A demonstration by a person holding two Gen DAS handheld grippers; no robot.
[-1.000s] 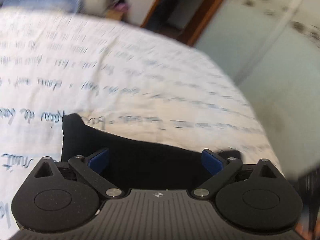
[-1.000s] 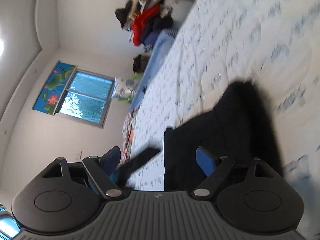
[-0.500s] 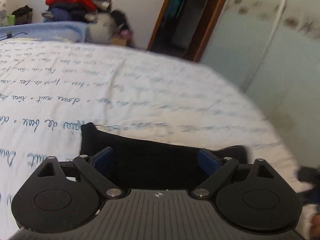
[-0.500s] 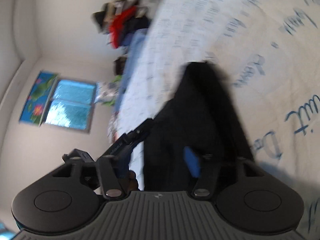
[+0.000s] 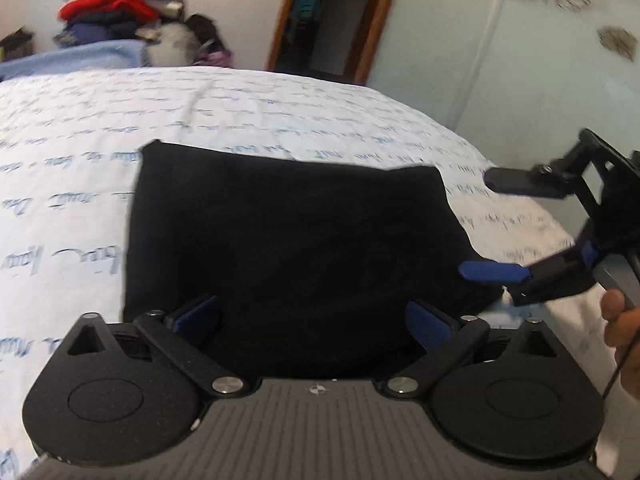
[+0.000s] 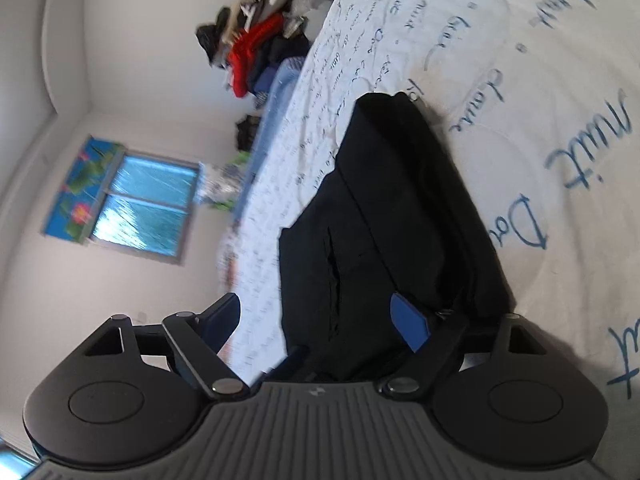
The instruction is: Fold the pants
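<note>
Your bed [image 5: 280,120], under its white sheet printed with blue handwriting, carries everything here, and it gives you a broad, flat surface to fold on. A pile of clothes [image 5: 116,12] sits well off at the far end, out of your way.

The black pants [image 5: 288,240] lie near the bed's close edge, already gathered into a compact rectangle with layered edges showing in the right wrist view [image 6: 384,216]. That shape suggests the fold is largely done and only a final tidy or one more fold remains.

Your left gripper [image 5: 312,320] hangs over the near edge of the pants with its fingers apart, nothing pinched between them. Your right gripper [image 5: 500,224] comes in from the pants' right side, turned so one finger sits above the other, also spread wide and holding nothing. That tilt looks meant to slip one finger under the side edge, should you choose to lift it.
</note>
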